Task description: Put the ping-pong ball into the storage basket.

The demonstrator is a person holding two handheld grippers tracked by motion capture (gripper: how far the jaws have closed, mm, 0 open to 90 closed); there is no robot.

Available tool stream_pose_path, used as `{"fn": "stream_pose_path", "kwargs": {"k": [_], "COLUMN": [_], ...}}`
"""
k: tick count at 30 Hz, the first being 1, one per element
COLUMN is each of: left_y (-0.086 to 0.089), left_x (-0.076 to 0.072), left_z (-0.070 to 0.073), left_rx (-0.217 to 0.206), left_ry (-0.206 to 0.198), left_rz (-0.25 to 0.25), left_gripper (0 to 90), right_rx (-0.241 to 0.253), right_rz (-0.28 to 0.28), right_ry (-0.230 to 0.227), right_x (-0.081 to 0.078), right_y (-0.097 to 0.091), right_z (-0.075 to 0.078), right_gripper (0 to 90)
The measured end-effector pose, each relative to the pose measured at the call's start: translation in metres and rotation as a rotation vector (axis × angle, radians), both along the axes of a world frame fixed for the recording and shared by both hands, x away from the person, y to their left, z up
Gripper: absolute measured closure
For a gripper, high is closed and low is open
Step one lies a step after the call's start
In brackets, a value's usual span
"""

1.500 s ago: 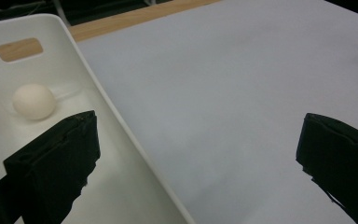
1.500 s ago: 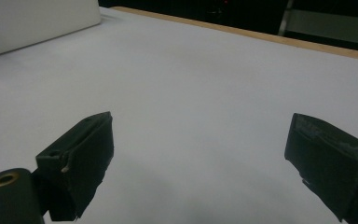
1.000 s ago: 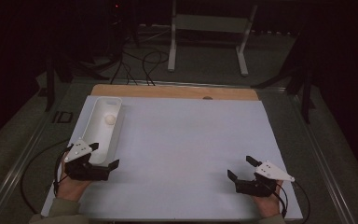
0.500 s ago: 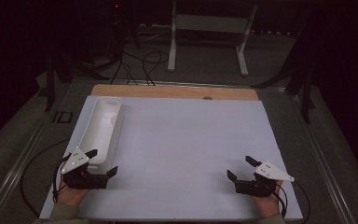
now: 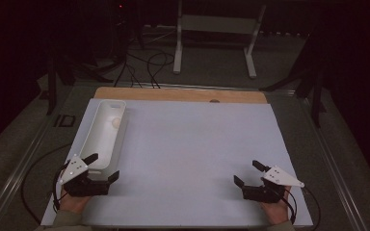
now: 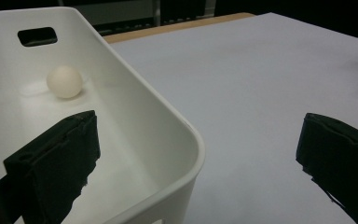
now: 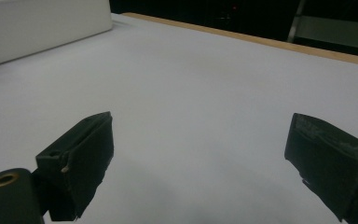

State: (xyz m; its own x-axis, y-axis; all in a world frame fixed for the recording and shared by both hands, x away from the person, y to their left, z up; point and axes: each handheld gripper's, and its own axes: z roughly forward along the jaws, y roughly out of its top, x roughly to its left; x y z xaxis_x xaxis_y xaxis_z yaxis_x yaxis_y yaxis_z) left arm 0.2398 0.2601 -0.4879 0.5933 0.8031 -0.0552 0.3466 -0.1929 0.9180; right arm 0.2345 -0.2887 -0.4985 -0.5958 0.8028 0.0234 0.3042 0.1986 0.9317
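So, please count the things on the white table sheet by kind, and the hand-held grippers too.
White bin: 1
Pale ball inside the bin: 1
Hand-held gripper, left and right: 2
Total: 4

Left gripper (image 6: 200,163) jaws spread wide, straddling the near corner of the white bin (image 6: 168,126). Small white ball (image 6: 64,81) sits inside, near the far end.

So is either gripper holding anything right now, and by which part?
Nothing is held. The left gripper is open astride the white bin's near corner; the right gripper is open over the table.
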Motion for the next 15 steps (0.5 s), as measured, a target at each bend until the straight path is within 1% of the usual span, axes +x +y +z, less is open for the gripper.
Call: {"fn": "stream_pose_path", "kwargs": {"k": [2, 5, 10, 13, 15], "left_y": [-0.0004, 0.0003, 0.0001, -0.0009, -0.0012], "left_x": [0.0001, -0.0001, 0.0001, 0.0007, 0.0009], "left_z": [-0.0006, -0.0015, -0.0027, -0.0035, -0.0038], "left_rx": [0.01, 0.012, 0.011, 0.023, 0.023], "left_ry": [-0.007, -0.016, -0.021, -0.019, -0.019], "left_rz": [-0.001, -0.002, 0.001, 0.002, 0.001], "left_gripper": [0.1, 0.1, 0.1, 0.1, 0.1], "right_rx": [-0.001, -0.002, 0.003, 0.001, -0.002], "right_rz": [-0.002, -0.004, -0.01, -0.007, -0.005], "right_ry": [-0.001, -0.003, 0.002, 0.003, 0.0], "right_x": [0.0008, 0.0012, 0.0012, 0.0014, 0.0016], "right_y": [-0.0002, -0.0009, -0.0027, -0.0026, -0.0024], "right_z": [0.0, 0.0001, 0.0002, -0.0001, -0.0004], "right_gripper": [7.2, 7.2, 7.2, 7.2, 7.2]}}
